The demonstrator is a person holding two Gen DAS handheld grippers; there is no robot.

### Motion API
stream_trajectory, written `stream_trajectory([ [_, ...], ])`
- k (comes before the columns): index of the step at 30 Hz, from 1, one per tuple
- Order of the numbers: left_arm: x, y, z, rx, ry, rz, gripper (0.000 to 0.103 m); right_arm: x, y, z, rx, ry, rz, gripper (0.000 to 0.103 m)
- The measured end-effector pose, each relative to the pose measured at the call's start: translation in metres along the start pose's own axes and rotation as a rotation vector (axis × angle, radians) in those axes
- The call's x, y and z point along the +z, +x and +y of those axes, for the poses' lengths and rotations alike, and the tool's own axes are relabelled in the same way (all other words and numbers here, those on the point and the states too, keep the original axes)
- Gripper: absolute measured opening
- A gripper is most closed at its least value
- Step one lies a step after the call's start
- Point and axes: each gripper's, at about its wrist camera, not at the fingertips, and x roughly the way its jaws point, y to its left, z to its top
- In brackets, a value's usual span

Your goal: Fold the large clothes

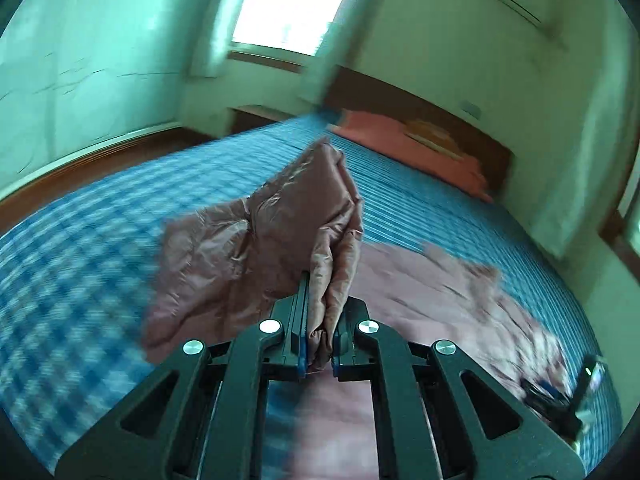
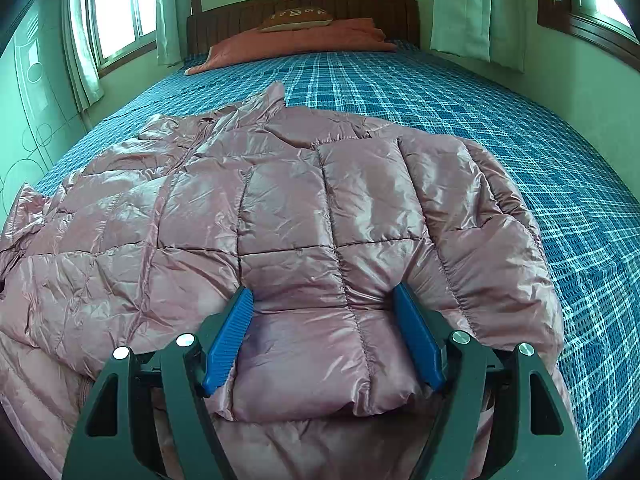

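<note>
the pink puffer jacket (image 2: 280, 216) lies spread on the bed (image 2: 460, 96). it looks light, soft and slippery, so a hem or cuff edge, pinched deep, is likely the safest hold. the left claw (image 1: 320, 344) is clamped on a bunched fold of it, lifted off the bed. the right claw (image 2: 324, 336) stands wide apart over the folded edge, gripping nothing. only the left view shows the raised part; only the right view shows the jacket's sharp, quilted layout.

Shiny pink quilted jacket (image 2: 288, 216), partly folded
</note>
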Motion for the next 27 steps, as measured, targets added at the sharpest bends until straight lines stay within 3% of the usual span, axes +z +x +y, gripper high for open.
stream_trajectory([
  [3,-0.008,0.030,-0.060,-0.051,0.085,0.041,0.007,0.000,0.000,-0.001,0.001,0.001,-0.001,0.072],
  [8,-0.041,0.068,-0.123,-0.100,0.190,0.109,0.007,0.000,0.000,0.000,0.002,0.004,-0.003,0.072],
  [18,-0.118,0.112,-0.196,-0.133,0.307,0.255,0.010,0.000,0.000,0.000,0.002,0.003,-0.003,0.072],
  [19,-0.126,0.107,-0.203,-0.129,0.318,0.266,0.014,-0.001,0.000,0.000,0.002,0.004,-0.003,0.072],
  [20,-0.129,0.104,-0.203,-0.128,0.321,0.268,0.025,-0.001,0.000,0.000,0.002,0.004,-0.003,0.072],
  [21,-0.136,0.095,-0.202,-0.132,0.322,0.263,0.050,0.000,0.000,0.000,0.002,0.004,-0.002,0.072],
  [23,-0.138,0.075,-0.201,-0.133,0.324,0.227,0.069,0.000,0.000,0.000,0.002,0.005,-0.001,0.072],
  [27,-0.129,0.040,-0.184,-0.155,0.320,0.197,0.072,0.002,-0.002,-0.001,0.007,0.011,0.006,0.072],
])
